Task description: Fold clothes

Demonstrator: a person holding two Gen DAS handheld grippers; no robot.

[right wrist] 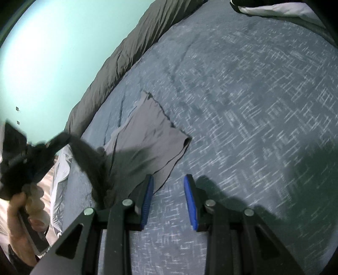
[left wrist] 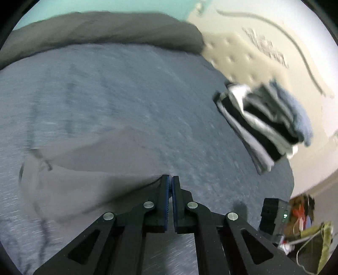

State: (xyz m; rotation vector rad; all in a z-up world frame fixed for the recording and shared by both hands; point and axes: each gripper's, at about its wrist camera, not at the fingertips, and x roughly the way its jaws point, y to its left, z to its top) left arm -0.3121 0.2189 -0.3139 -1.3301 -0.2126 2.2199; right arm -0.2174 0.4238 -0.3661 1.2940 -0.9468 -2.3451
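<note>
On my left wrist view, the left tool (left wrist: 170, 179) had its two blue-padded fingers pressed together, and the edge of the grey garment (left wrist: 88, 160) ran right up to the tips, so I read it as clamped on that cloth. The picture was smeared with motion blur, so I could not make out the exact pinch. The garment trailed away to the left over the blue-grey patterned bedspread (left wrist: 118, 88). Farther right, near the edge of the bed, sat a stack of folded clothes (left wrist: 266, 118) in black, white, grey and pale blue layers. A dark grey rolled duvet (left wrist: 101, 31) lay along the far side of the bedspread against the mint-green wall (left wrist: 63, 8).

On my right wrist view, the right tool (right wrist: 169, 179) stood with its blue pads wide apart and nothing between them, hovering over the bedspread (right wrist: 253, 127). The grey garment (right wrist: 147, 135) lay spread flat just ahead of it, one corner reaching past the left pad. From its near left part the cloth rose in a dark twisted strand to the left tool (right wrist: 25, 152), held in a person's hand (right wrist: 19, 213) at the frame's left edge. The duvet (right wrist: 126, 55) ran beside the wall (right wrist: 52, 52).
</note>
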